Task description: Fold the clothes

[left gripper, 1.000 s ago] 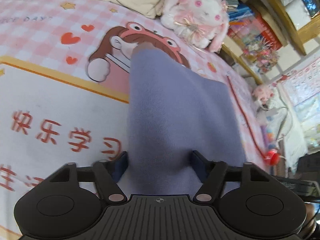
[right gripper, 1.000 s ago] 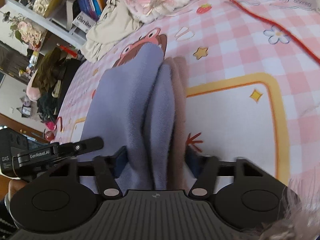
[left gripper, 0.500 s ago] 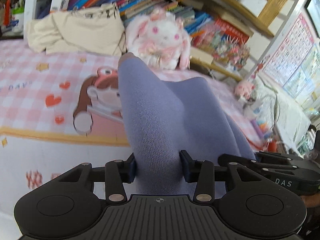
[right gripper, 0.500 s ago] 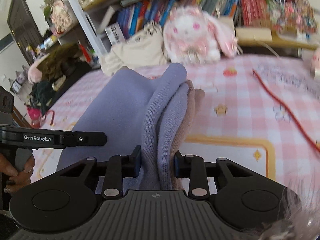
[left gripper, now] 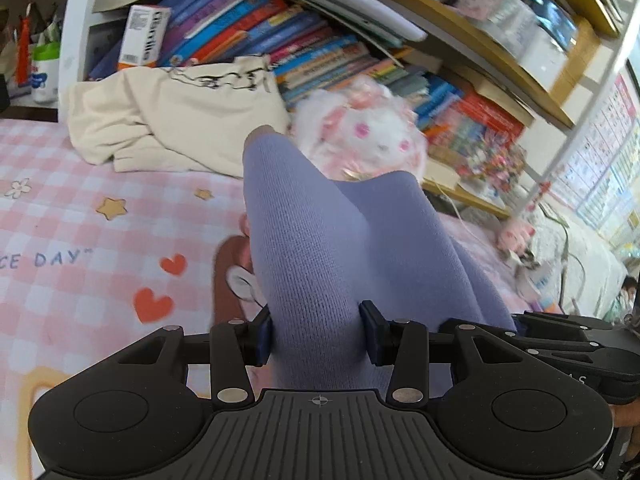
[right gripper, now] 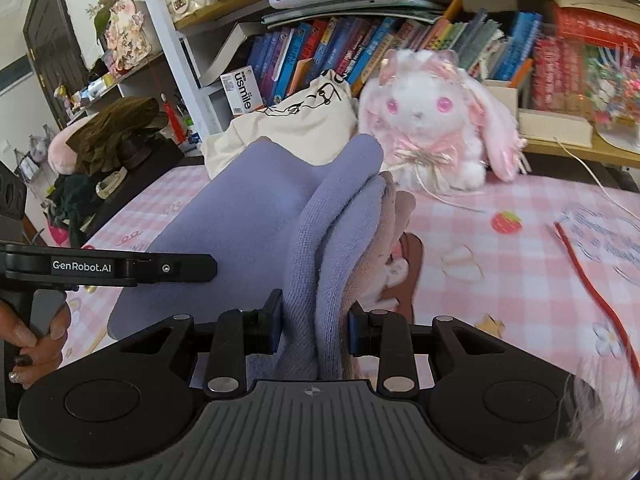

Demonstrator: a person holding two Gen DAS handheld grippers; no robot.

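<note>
A lavender knit garment with a dusty-pink inner layer hangs lifted above the pink checked cloth. My left gripper is shut on one bunched edge of it. My right gripper is shut on the other edge, where lavender and pink layers fold together. The garment stretches between the two grippers and drapes forward. The other gripper's body shows at the right edge of the left wrist view and, with a person's hand holding it, at the left of the right wrist view.
A cream cloth bag and a white-pink plush rabbit lie at the back against a bookshelf full of books. A red cord crosses the cloth on the right. Dark clutter stands at the left.
Both grippers have risen and tilted up with the garment, so the shelf now fills the views. The garment has come up off the cloth. The jaws have closed tighter on the fabric.
</note>
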